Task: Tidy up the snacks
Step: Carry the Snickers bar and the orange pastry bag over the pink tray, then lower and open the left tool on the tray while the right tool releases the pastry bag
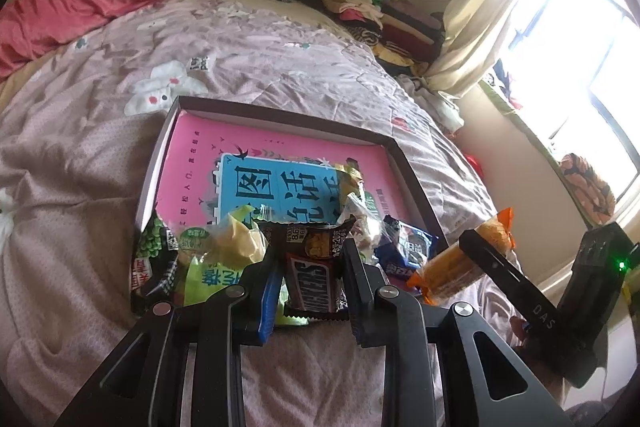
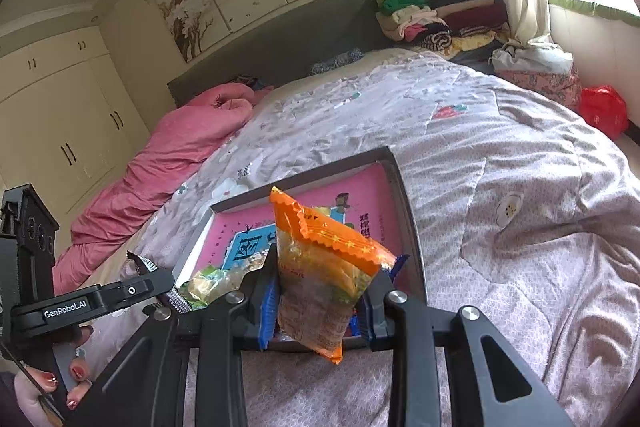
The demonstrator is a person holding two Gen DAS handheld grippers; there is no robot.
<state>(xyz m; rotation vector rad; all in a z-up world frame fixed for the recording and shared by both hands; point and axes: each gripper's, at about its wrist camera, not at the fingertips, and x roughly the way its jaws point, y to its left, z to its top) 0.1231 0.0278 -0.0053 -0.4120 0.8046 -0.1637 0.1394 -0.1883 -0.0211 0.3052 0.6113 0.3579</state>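
A shallow dark-rimmed box [image 1: 404, 163] with a pink printed bottom lies on the bed; it also shows in the right wrist view [image 2: 402, 183]. Several snack packets lie at its near end: a green pea packet [image 1: 154, 259], a light green packet [image 1: 208, 267] and a blue packet [image 1: 404, 251]. My left gripper [image 1: 310, 279] is shut on a brown Snickers bar [image 1: 314, 281] above the box's near edge. My right gripper [image 2: 322, 301] is shut on an orange snack packet [image 2: 324, 271], held upright over the box's near right corner; the packet also shows in the left wrist view [image 1: 460, 263].
The box rests on a pinkish patterned quilt [image 2: 500, 187]. A pink duvet [image 1: 80, 3] lies at the head of the bed. Folded clothes [image 2: 440, 11] are piled by the headboard and curtain. A red bag [image 2: 604, 109] sits beyond the bed's right edge.
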